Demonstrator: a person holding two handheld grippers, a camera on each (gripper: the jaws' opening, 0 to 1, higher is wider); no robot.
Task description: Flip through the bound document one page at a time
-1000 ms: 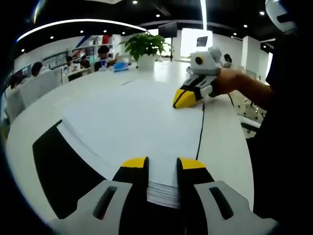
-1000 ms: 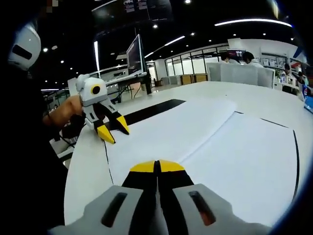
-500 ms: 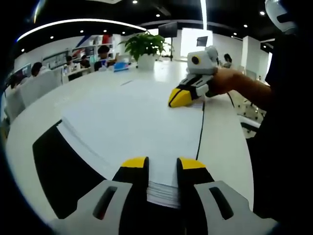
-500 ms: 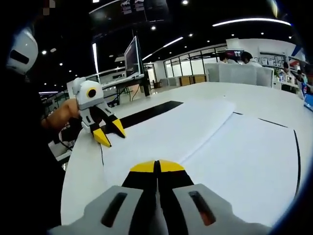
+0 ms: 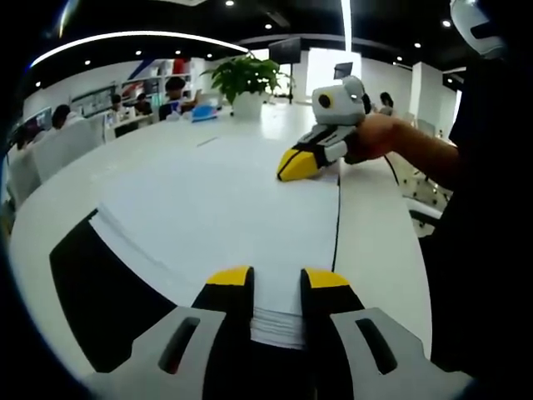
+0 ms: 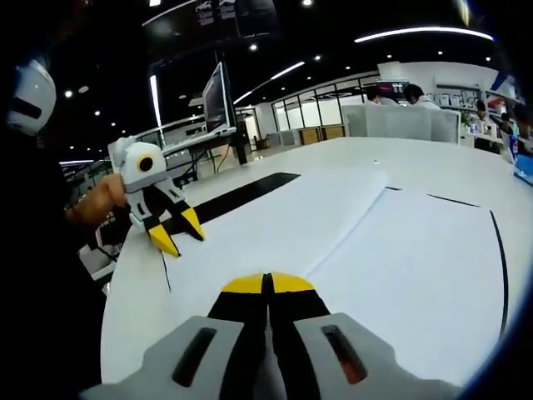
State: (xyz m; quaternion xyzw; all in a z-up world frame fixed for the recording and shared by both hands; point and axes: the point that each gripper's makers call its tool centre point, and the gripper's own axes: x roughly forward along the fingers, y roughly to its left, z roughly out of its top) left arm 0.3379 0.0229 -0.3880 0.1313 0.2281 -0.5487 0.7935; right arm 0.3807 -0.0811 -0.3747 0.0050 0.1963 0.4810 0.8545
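Observation:
The bound document (image 5: pixel 208 200) lies open on the white table (image 5: pixel 379 250), its white pages spread wide. My left gripper (image 5: pixel 277 279) is open, with the edge of the page stack (image 5: pixel 275 325) between its jaws. It also appears at the document's far corner as the left gripper (image 6: pixel 176 233), jaws apart. My right gripper (image 6: pixel 266 283) is shut, and a raised white page (image 6: pixel 275 225) runs from its tips across the document (image 6: pixel 416 258). A hand (image 5: pixel 379 137) holds the right gripper (image 5: pixel 285 172) low over the far pages.
A black cover (image 5: pixel 92 283) shows beside the pages. A thin black line (image 5: pixel 336 225) runs along the document's right side. A potted plant (image 5: pixel 247 79) stands at the far table end. People sit at desks (image 5: pixel 171 92) beyond. A monitor (image 6: pixel 223 96) stands behind.
In the left gripper view the right gripper has moved left and slightly farther over the pages, still shut. My left gripper has kept its place and its jaw gap.

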